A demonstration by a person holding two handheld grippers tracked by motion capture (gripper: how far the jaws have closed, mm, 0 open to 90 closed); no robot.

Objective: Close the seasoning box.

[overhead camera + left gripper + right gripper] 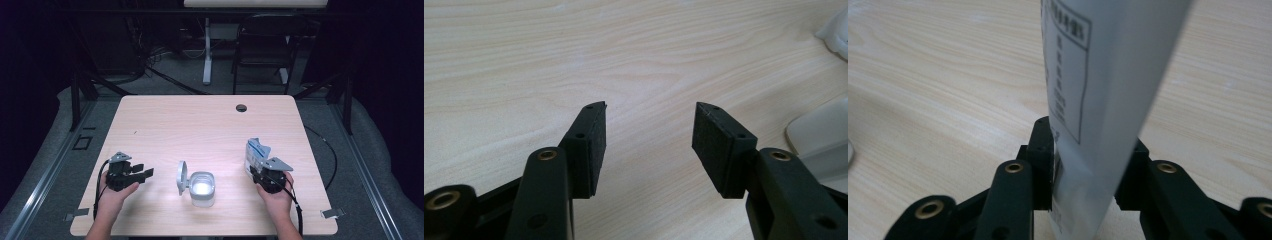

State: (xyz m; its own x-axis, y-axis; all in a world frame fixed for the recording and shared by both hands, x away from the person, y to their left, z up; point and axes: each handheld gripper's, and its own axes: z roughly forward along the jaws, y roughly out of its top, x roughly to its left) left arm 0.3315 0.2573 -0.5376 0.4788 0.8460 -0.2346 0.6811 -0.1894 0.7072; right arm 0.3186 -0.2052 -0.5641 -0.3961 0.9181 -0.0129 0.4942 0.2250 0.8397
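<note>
Right gripper view: thin, floppy, light packet (1098,90) is loosely straddled by right gripper (1088,175); should be pinched near bottom edge.

The packet (1098,100) runs off the top of the right gripper view and its print is too soft to read. Its lower end sits behind the right gripper (270,177) in the high view — whether the pads press it or merely flank it can't be told. The white container (824,135) is clipped by the left gripper view's right edge — just a pale blur.
</note>
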